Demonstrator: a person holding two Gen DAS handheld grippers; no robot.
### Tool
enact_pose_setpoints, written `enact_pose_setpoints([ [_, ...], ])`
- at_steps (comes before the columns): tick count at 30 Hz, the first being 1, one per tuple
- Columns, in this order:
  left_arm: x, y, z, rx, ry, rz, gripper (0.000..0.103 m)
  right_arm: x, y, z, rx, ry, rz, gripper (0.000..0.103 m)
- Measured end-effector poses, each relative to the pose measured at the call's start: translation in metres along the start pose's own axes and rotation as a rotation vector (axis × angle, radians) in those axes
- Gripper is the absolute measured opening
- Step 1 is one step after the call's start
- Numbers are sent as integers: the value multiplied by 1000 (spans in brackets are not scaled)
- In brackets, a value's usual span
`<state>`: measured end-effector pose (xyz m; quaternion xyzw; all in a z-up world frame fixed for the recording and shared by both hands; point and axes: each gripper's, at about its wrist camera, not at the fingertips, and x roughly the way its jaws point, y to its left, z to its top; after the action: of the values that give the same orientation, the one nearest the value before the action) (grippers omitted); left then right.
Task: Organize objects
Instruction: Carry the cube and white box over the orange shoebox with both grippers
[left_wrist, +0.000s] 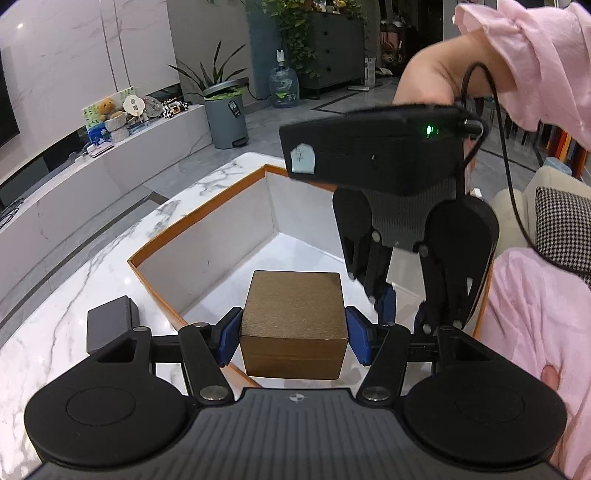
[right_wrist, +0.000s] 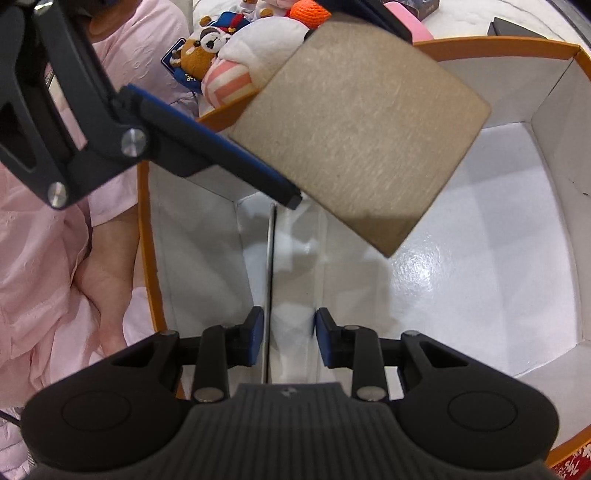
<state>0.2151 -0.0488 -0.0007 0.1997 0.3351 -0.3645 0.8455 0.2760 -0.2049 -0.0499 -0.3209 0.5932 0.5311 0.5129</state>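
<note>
While the brown box is being pinched by the left gripper above the orange-rimmed box, a thin upright panel, hidden leftward, is being clamped by the right gripper; marble tabletop is being shown.

Marble table, orange box, black case
</note>
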Motion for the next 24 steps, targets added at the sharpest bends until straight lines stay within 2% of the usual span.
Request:
enact_pose_setpoints([
  [12, 8, 5, 1, 1, 5, 8, 68, -13, -17, -1, 33, -5, -130, 40],
  [14, 10, 4, 2, 18, 11, 14, 67, -12, -17, -1, 33, -9, -162, 47],
  [16, 11, 4, 2, 30, 12, 17, 68, -9, -19, 0, 41, -10, -182, 48],
  [19, 10, 5, 4, 39, 9, 14, 68, -7, -15, 0, 55, -47, -225, 63],
  [22, 12, 6, 5, 60, 19, 15, 68, -2, -19, 5, 45, -85, -245, 64],
  [24, 14, 6, 5, 72, 27, 13, 68, 4, -19, 6, 46, -86, -226, 64],
])
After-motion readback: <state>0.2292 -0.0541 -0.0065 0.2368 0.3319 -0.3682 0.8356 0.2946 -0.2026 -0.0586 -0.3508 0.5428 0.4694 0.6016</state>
